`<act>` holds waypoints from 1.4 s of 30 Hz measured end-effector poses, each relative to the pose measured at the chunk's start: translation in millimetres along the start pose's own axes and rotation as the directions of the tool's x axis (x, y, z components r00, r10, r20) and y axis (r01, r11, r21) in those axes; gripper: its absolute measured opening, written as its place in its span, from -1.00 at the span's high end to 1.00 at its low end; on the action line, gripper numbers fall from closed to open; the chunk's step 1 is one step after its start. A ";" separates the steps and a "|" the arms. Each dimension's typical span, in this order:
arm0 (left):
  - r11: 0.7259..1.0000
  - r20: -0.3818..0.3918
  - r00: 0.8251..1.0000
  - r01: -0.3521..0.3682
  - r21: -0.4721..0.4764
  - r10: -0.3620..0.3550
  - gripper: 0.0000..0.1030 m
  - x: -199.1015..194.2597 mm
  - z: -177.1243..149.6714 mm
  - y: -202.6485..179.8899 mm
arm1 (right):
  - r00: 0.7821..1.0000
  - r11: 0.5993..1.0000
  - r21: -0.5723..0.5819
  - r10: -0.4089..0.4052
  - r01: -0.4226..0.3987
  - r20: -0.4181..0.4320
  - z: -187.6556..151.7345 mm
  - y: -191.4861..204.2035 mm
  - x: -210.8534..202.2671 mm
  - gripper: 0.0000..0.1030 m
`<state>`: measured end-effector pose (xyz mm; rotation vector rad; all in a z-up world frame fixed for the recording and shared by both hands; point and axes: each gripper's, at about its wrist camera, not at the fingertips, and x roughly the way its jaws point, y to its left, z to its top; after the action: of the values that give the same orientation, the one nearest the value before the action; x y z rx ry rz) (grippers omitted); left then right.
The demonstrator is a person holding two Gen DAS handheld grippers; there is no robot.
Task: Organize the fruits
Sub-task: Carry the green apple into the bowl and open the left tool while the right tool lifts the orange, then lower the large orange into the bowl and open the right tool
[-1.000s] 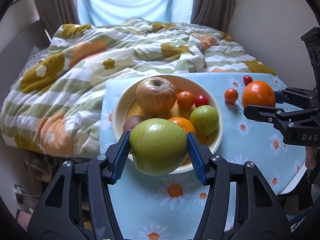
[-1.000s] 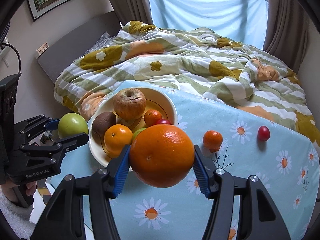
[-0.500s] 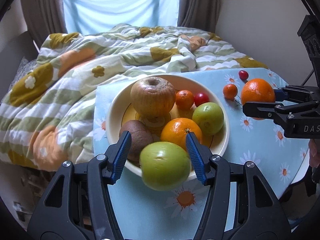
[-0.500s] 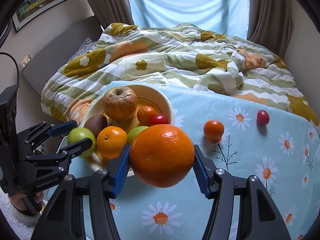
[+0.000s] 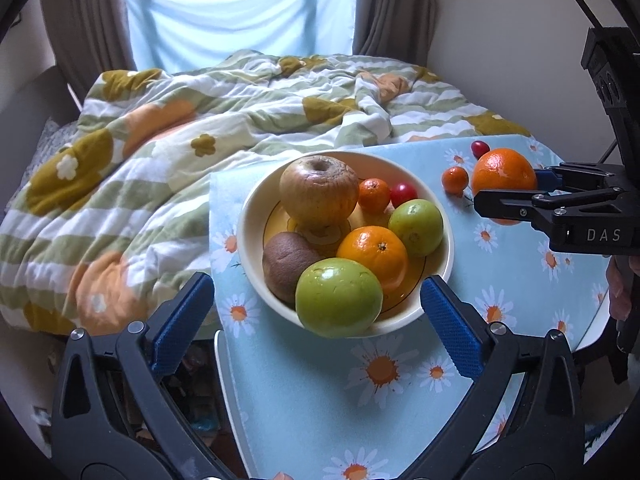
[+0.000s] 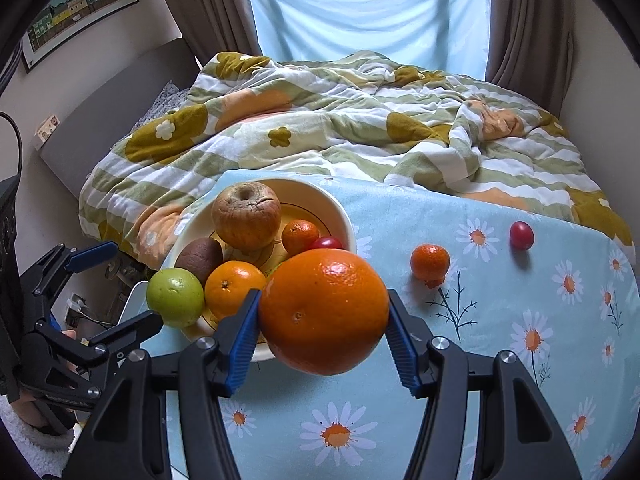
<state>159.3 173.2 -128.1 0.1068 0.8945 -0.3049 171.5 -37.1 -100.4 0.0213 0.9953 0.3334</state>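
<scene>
Cream bowl (image 5: 434,208) mid-frame, heaped w/ fruit; green apple (image 5: 338,298) on its near rim. Left gripper (image 5: 318,312) fingers wide, empty. Right gripper (image 6: 322,318) clamps big orange (image 6: 324,310), seemingly above the cloth. Small mandarin (image 6: 430,262), cherry tomato (image 6: 521,235) upper right.

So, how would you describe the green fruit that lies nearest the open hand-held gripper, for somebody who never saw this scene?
Find the cream bowl on the daisy-print cloth. On its near rim, in front of the left hand-held gripper, sits the big green apple, beside a brown kiwi. It is larger than the other green fruit farther back.
</scene>
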 end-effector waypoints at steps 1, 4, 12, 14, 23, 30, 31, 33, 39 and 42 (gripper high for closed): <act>1.000 -0.002 1.000 -0.001 -0.004 0.001 -1.00 -1.9 -1.1 1.9 | 1.000 1.000 -0.002 0.003 -0.003 0.000 0.3 2.3 0.0 -0.07; 1.000 -0.006 1.000 -0.005 -0.012 0.005 -1.00 -8.4 -4.6 6.9 | 1.000 1.000 -0.005 0.012 -0.012 -0.003 -0.1 8.8 1.6 -0.07; 0.998 -0.016 0.999 -0.034 -0.046 0.033 -1.00 -15.4 -15.8 16.6 | 0.998 0.997 -0.051 0.056 -0.057 -0.010 8.2 29.3 16.5 -0.07; 0.997 -0.018 0.999 -0.042 -0.067 0.041 -1.00 -15.9 -18.7 20.0 | 0.998 0.996 -0.067 0.066 -0.067 -0.012 13.5 32.7 23.3 -0.07; 0.989 -0.046 0.996 -0.081 -0.120 0.076 -1.00 -6.0 -24.3 28.6 | 0.994 0.988 -0.113 0.104 -0.106 -0.023 32.3 36.3 53.0 -0.07; 0.989 -0.062 0.996 -0.077 -0.126 0.070 -1.00 3.3 -23.2 25.4 | 0.993 0.987 -0.115 0.107 -0.111 -0.040 37.1 34.2 70.4 -0.07; 0.989 -0.063 0.996 -0.074 -0.126 0.067 -1.00 4.1 -22.9 24.9 | 0.994 0.988 -0.117 0.099 -0.104 -0.043 37.5 34.3 71.9 -0.07; 0.990 -0.064 0.996 -0.073 -0.121 0.065 -1.00 5.5 -21.1 23.1 | 0.995 0.989 -0.119 0.087 -0.091 -0.042 36.3 34.1 73.0 -0.11; 0.991 -0.064 0.995 -0.077 -0.111 0.071 -1.00 3.8 -18.2 21.9 | 0.994 0.988 -0.114 0.104 -0.101 0.021 32.3 31.3 61.4 -0.99; 0.991 -0.059 0.995 -0.081 -0.106 0.075 -1.00 0.3 -16.9 22.2 | 0.995 0.989 -0.111 0.100 -0.098 0.019 30.4 30.7 59.1 -0.99</act>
<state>153.5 198.0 -139.6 0.0495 0.9568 -0.1809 217.8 13.0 -127.0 -0.0248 0.9518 0.4774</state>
